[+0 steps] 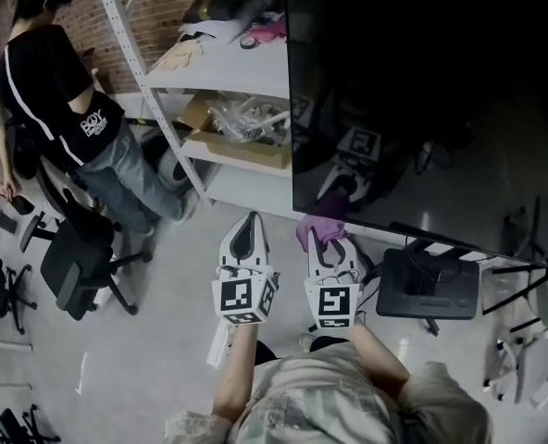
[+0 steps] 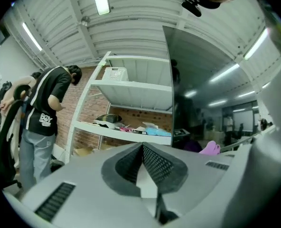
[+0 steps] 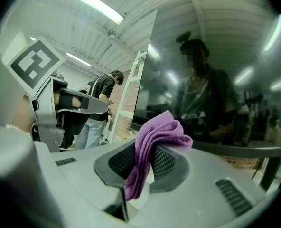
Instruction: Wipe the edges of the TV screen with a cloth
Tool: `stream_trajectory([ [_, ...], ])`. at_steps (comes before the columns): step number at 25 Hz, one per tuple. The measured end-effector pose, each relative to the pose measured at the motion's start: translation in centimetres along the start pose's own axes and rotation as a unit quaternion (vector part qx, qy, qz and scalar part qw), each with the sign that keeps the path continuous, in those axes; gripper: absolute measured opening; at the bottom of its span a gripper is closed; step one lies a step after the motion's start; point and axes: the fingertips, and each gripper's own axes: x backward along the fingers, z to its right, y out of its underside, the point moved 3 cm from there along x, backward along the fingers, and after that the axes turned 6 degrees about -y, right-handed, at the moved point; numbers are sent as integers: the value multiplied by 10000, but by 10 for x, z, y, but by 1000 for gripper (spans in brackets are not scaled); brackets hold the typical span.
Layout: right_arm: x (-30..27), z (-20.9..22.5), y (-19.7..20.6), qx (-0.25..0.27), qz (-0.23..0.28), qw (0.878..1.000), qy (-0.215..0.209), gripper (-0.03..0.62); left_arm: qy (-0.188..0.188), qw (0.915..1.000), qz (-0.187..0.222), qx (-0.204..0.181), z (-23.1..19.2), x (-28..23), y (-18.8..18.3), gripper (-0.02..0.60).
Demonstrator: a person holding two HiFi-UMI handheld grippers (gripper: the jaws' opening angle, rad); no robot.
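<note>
The left hand-held gripper (image 1: 248, 225) and the right hand-held gripper (image 1: 330, 248) have the same pale grey, wedge-shaped shells. At the rear of each sits a cube (image 1: 244, 299) with black-and-white square markers. Dark pads (image 2: 159, 164) with a fine diamond grid line the jaws, and black ribbed slots (image 2: 55, 201) lie either side of them. The person wears a light, creased, short-sleeved shirt (image 1: 320, 403).

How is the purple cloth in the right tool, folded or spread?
Folded: the cloth is bunched in layers, pinched in the shut right tool.
</note>
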Motion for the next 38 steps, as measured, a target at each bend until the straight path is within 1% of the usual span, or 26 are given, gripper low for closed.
stream_trajectory([
  [3,-17,-16,-5,-43,-51,9990,442,63,642,9978,-149,-100,-19,-16,-2,15],
  [5,-24,-27,-8,-142,-146,9962,846,63,1101,9935,-251,-127,-32,-26,-2,15],
  [7,-32,-37,-11,-197,-219,9918,1245,63,1507,9880,-305,-121,-44,-39,-4,15],
  [9,-40,-46,-15,-249,-285,9872,1546,63,1847,9822,-331,-101,-53,-50,-7,15],
  [13,-50,-56,-19,-339,-337,9782,2022,63,2444,9691,-301,-160,-60,-62,-18,15],
  [15,-56,-59,-25,-359,-311,9742,2208,63,2679,9629,-248,-206,-65,-65,-22,15],
  [18,-61,-62,-30,-587,-229,9666,2486,63,2835,9585,-249,-176,-78,-68,-21,15],
  [20,-60,-63,-32,-682,-206,9644,2546,63,2889,9569,-294,-91,-83,-70,-21,15],
  [24,-61,-59,-48,-479,-109,9636,2629,63,3064,9517,-136,-139,-82,-68,-30,15],
  [26,-62,-56,-61,-403,0,9610,2736,63,3074,9514,-104,-128,-84,-67,-33,15],
  [30,-59,-46,-81,-553,60,9539,2950,63,3127,9498,5,-133,-83,-65,-45,15],
  [32,-58,-46,-94,-444,122,9527,3004,63,3173,9482,82,-158,-80,-63,-53,15],
  [34,-56,-44,-107,-377,187,9523,3023,63,3188,9477,112,-75,-79,-63,-62,15],
  [36,-55,-42,-120,-506,318,9523,2992,63,3171,9483,157,-9,-77,-64,-73,15],
  [38,-52,-39,-133,-574,467,9523,2962,63,3148,9488,242,-86,-75,-67,-87,15],
])
